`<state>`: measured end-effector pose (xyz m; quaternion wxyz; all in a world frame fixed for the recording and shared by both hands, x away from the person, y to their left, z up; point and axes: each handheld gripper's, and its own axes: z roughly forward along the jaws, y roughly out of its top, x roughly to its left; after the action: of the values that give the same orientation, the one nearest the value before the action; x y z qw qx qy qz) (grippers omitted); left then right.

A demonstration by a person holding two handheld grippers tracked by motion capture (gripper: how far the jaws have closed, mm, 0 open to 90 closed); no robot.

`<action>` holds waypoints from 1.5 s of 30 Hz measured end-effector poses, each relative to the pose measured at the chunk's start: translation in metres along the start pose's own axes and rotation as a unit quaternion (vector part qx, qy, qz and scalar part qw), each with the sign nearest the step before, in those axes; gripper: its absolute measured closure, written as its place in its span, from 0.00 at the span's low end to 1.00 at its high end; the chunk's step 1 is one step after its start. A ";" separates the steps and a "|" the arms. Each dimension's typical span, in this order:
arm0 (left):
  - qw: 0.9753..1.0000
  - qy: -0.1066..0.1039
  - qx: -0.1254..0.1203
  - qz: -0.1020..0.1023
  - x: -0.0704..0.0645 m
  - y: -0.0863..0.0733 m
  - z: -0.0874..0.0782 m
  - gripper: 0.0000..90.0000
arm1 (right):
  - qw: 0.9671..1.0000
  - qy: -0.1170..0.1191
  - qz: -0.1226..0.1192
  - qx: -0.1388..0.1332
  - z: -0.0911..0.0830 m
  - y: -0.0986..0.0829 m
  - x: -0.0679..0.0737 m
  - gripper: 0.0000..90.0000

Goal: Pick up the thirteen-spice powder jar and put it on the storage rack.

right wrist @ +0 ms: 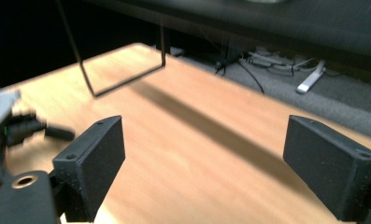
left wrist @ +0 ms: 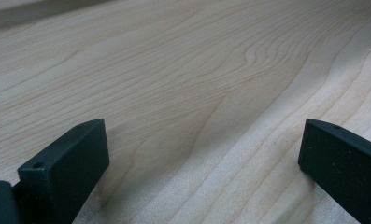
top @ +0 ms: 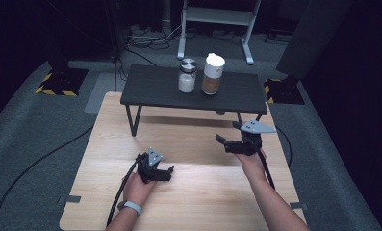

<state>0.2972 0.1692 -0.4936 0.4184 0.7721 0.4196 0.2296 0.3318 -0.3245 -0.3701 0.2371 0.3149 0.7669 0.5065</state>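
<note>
High view, catalogue of positions. Item one: clear jar with a metal cap and white contents, standing upright on the dark raised shelf in the upper centre of the frame. Item two: taller bottle with a white cap and brown contents, upright just beside the jar on its right, the two near but apart.

Right gripper: raised over the wooden counter right of centre, jaws spread and empty, turned toward frame left; the right gripper view shows the shelf's thin legs and underside ahead. Left gripper: low on the counter at lower centre-left, jaws spread and empty, wood grain between them in the left gripper view.

Governing relation: both vessels lie up-frame from both grippers, on a higher level, long axes vertical. The right gripper is the nearer; the bottle sits almost straight up-frame of it, so a reach would likely go upward and forward over the shelf edge.
</note>
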 end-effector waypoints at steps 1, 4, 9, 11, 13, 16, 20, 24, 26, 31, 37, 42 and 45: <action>1.000 0.000 0.000 -0.001 0.000 0.000 0.000 0.02 | 1.000 0.003 -0.001 0.003 0.000 -0.006 0.002 0.14; 1.000 0.000 0.000 0.000 0.000 0.000 0.000 0.02 | 1.000 0.012 0.009 0.004 -0.001 -0.026 0.005 0.13; 1.000 0.001 0.000 -0.002 0.000 0.000 0.000 0.02 | 1.000 0.010 0.010 0.010 -0.004 -0.052 0.015 0.12; 1.000 0.004 0.000 -0.004 -0.001 0.000 0.000 0.01 | 1.000 0.006 0.007 0.016 -0.003 -0.060 0.019 0.12; 1.000 0.007 0.000 -0.007 -0.002 0.000 0.000 0.01 | 1.000 0.006 0.010 0.021 -0.002 -0.067 0.021 0.12; 1.000 0.007 -0.001 -0.008 -0.002 0.000 0.000 0.01 | 0.999 0.005 0.012 0.031 0.001 -0.077 0.023 0.12; 1.000 0.007 0.000 -0.004 -0.004 0.000 0.000 0.01 | 0.998 -0.013 0.013 0.053 0.005 -0.088 0.028 0.12; 1.000 -0.001 0.000 -0.001 -0.004 0.000 0.000 0.01 | 0.996 -0.026 0.015 0.088 0.014 -0.097 0.030 0.11; 1.000 0.001 0.000 -0.002 -0.005 0.000 0.000 0.01 | 0.994 -0.029 0.023 0.107 0.019 -0.098 0.030 0.11; 1.000 0.003 0.001 -0.003 -0.006 0.000 -0.001 0.01 | 0.991 -0.022 0.022 0.128 0.024 -0.095 0.028 0.11; 1.000 0.006 0.001 -0.004 -0.007 0.000 0.000 0.01 | 0.990 -0.004 0.016 0.139 0.033 -0.094 0.026 0.07; 1.000 0.004 0.000 -0.005 -0.007 0.000 0.000 0.01 | 0.993 -0.001 0.012 0.117 0.037 -0.104 0.027 0.02; 1.000 0.004 0.000 -0.005 -0.008 0.000 0.000 0.01 | 0.994 -0.003 0.007 0.107 0.037 -0.108 0.029 0.02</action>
<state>0.2930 0.1625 -0.4937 0.4181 0.7693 0.4246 0.2304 0.3107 -0.3118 -0.4854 0.2005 0.3455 0.8135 0.4225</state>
